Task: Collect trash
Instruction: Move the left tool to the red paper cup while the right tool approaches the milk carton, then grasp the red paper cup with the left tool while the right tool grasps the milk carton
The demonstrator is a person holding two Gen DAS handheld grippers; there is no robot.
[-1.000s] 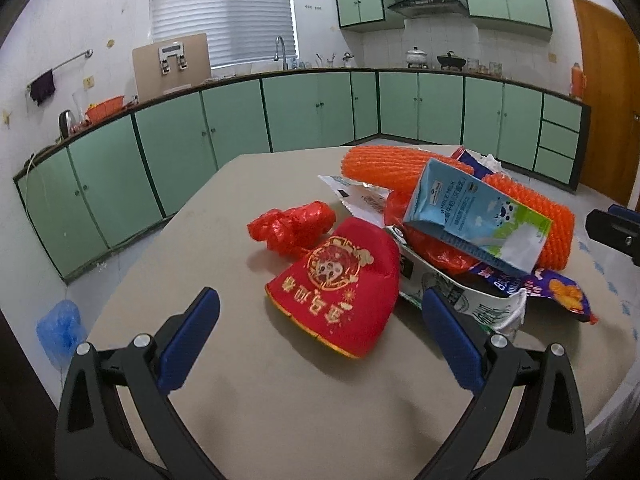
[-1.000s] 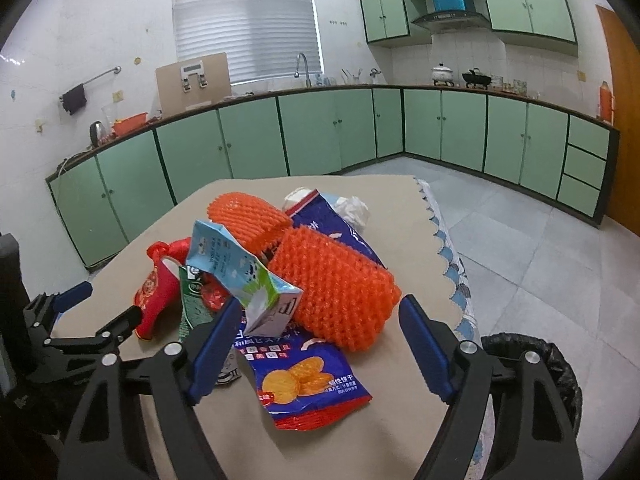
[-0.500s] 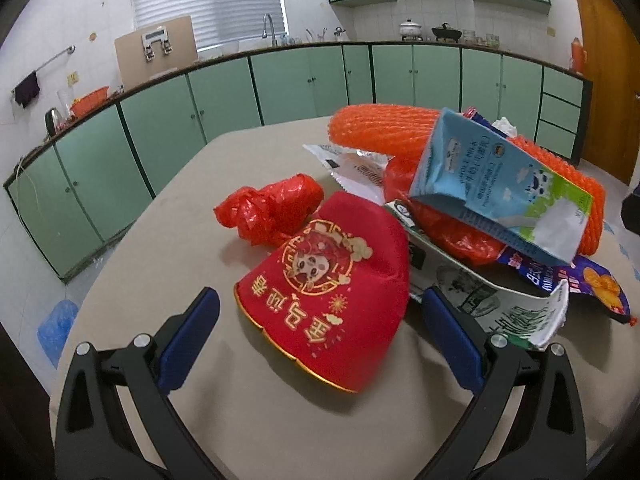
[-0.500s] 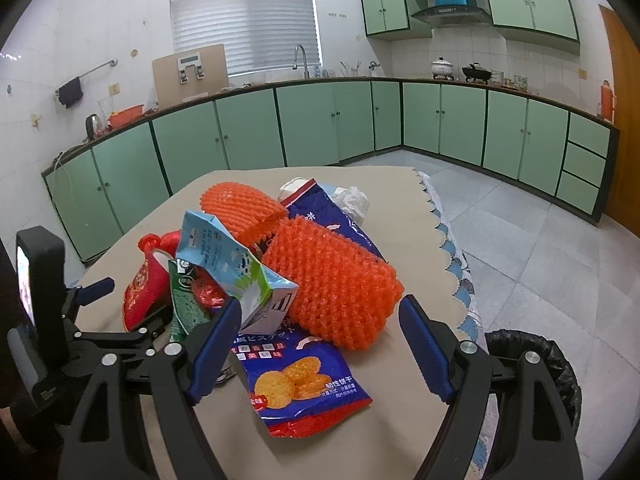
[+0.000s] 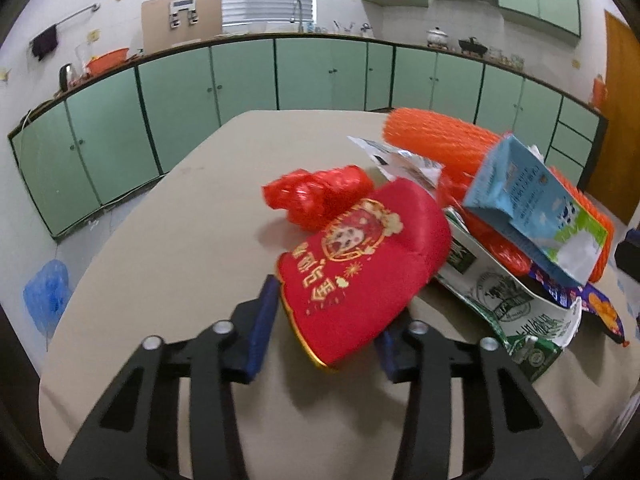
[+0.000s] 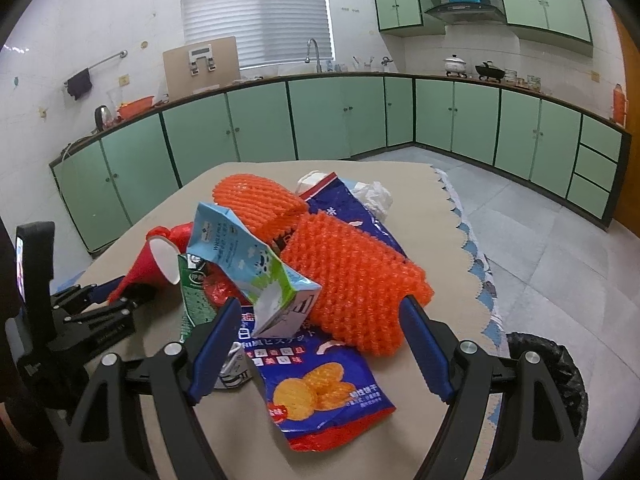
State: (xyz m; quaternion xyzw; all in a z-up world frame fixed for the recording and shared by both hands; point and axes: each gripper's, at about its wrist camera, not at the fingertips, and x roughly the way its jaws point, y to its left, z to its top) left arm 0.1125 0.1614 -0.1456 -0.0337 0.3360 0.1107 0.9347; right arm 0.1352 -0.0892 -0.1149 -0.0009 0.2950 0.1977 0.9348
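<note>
Your left gripper (image 5: 326, 330) and right gripper (image 6: 320, 346) look alike: black plastic frames with triangular cut-outs, round silver screws at the joints, and flat blue pads on the fingers. From the right wrist camera, your left gripper carries a black upright block with a small lit screen.

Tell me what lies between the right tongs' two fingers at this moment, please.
In the right wrist view, the right tongs stand open over the blue snack bag, with the milk carton and orange foam net just beyond.

Beige table (image 6: 420, 208) bears snack bag (image 6: 320, 392), orange netting (image 6: 352, 272)
</note>
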